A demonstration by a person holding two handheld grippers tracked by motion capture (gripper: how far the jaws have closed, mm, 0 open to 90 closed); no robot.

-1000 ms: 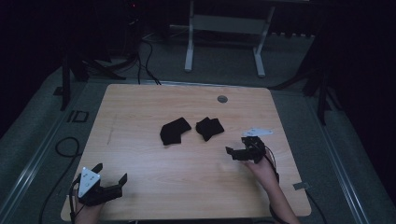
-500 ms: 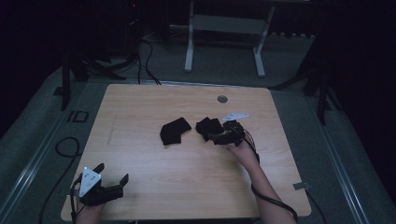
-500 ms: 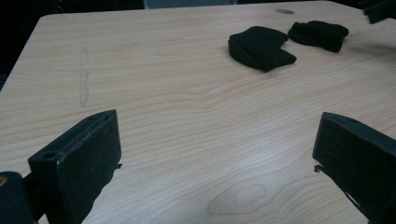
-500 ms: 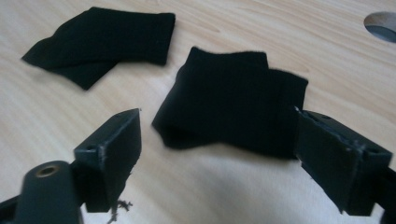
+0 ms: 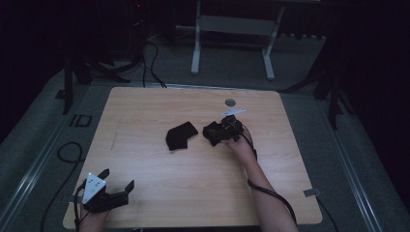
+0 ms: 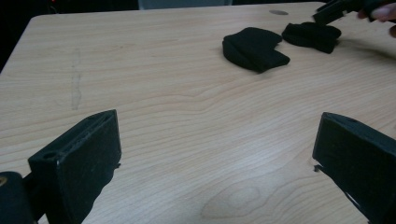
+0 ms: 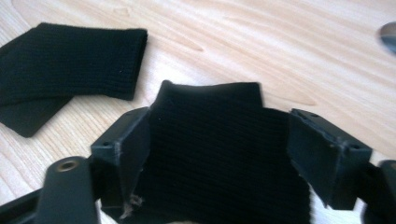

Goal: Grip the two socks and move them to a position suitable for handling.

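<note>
The right gripper is over the right black cloth, near the middle of the table; its fingers stand wide on both sides of this cloth and have just been closing, not yet pressing it. The other black cloth lies just beside it. The left gripper rests at the near left corner, its fingers wide apart and empty.

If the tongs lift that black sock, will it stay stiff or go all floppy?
Probably floppy: the black sock between the right tongs is soft ribbed knit, already bunched against the jaws, which have just been closing. It looks thin, so likely light. The knit should grip rather than slip, and it lies flat, so it won't roll.
</note>
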